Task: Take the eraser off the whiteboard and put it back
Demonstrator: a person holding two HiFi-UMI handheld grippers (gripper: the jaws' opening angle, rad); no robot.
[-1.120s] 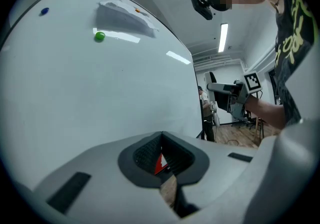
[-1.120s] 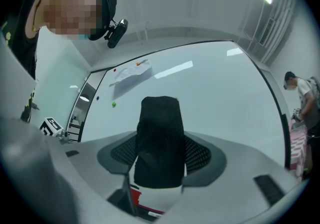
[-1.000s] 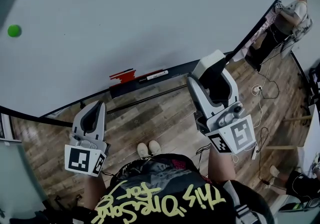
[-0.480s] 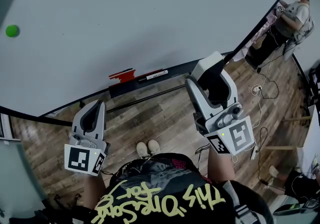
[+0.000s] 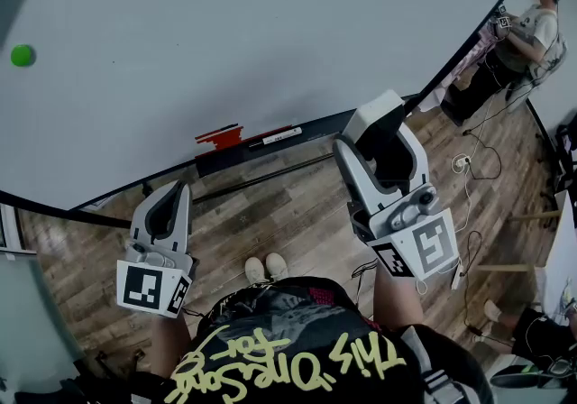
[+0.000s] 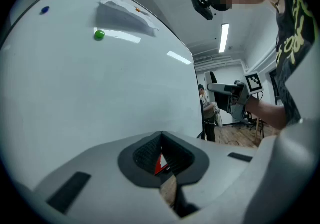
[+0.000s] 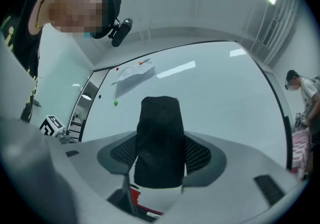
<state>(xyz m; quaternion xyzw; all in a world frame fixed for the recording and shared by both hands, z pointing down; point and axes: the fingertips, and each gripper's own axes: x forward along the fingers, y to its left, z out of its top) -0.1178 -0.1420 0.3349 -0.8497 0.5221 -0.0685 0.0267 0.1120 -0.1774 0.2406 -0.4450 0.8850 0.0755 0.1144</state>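
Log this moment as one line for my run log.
right hand-held gripper: shut on black-felt white-bodied eraser | left hand-held gripper: shut, empty | eraser: near lower edge of white whiteboard, contact unclear

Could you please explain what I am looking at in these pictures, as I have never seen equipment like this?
There is no robot here: a person stands at a whiteboard with a hand-held two-jaw gripper in each hand. One picture comes from a camera on the person's head, looking down; the other two come from cameras riding on the grippers, looking along their jaws. The right gripper is closed on the eraser, black felt side showing. The left gripper is closed and holds nothing. On the board's ledge lie a red object and a marker; a green magnet sits on the board.
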